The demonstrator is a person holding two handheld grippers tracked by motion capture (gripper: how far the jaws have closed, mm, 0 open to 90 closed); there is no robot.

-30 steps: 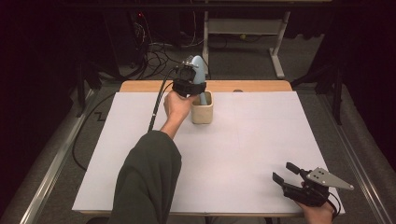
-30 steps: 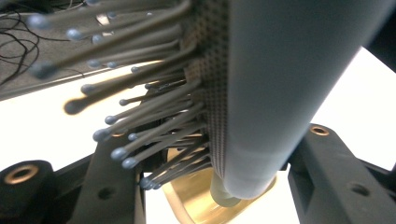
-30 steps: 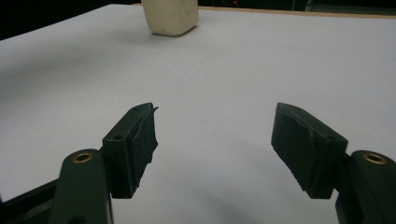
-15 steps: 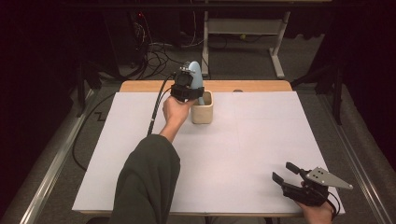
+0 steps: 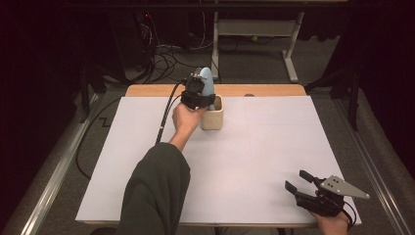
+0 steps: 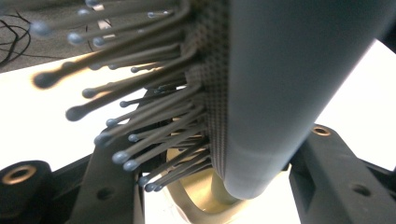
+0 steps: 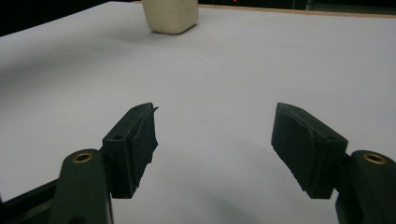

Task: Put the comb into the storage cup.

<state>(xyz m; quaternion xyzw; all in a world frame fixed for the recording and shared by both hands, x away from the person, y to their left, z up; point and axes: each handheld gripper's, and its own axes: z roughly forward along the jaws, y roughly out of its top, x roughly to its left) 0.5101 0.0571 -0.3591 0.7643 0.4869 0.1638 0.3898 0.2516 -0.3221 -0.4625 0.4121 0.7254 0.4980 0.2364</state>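
Observation:
A light-blue hairbrush point(image 5: 207, 78) stands upright, head up, with its handle end dipping into a beige cup point(image 5: 213, 121) at the back of the table. My left gripper point(image 5: 199, 99) is shut on the brush just above the cup's rim. In the left gripper view the brush's grey back point(image 6: 289, 79) and ball-tipped bristles point(image 6: 140, 126) fill the space between the jaws, with the cup's rim point(image 6: 187, 205) below. My right gripper point(image 5: 296, 179) rests near the front right corner, open, with nothing between its fingers point(image 7: 135, 140).
A white sheet point(image 5: 274, 142) covers the table; a wooden strip point(image 5: 264, 90) shows along its far edge. The cup point(image 7: 170, 16) stands far ahead of the right gripper. Cables and a desk frame point(image 5: 254, 29) lie on the floor beyond.
My left gripper has sunk a little with the hairbrush, bringing its lower end down into the cup. The right gripper has not moved.

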